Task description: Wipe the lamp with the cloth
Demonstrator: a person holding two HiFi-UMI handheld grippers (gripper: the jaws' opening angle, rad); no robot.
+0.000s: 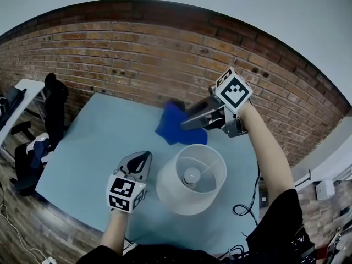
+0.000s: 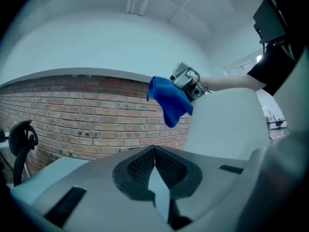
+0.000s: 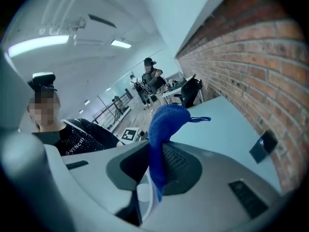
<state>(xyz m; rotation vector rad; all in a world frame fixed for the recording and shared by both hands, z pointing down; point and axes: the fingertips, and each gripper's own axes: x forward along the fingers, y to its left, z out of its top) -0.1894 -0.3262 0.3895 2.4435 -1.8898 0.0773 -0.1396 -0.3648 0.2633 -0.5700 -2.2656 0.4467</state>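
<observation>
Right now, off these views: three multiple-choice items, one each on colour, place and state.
1. Shade colour of the lamp?
A) white B) red C) black
2. Where is the cloth?
A) draped on the lamp B) hanging from the right hand-held gripper C) on the floor
3. The left hand-held gripper is:
A) shut, empty B) wide open C) clamped on the cloth

Answers: 1 A, the shade is plain white; 2 B, blue fabric is pinched between its jaws; 3 A, its jaws meet with nothing between.
</observation>
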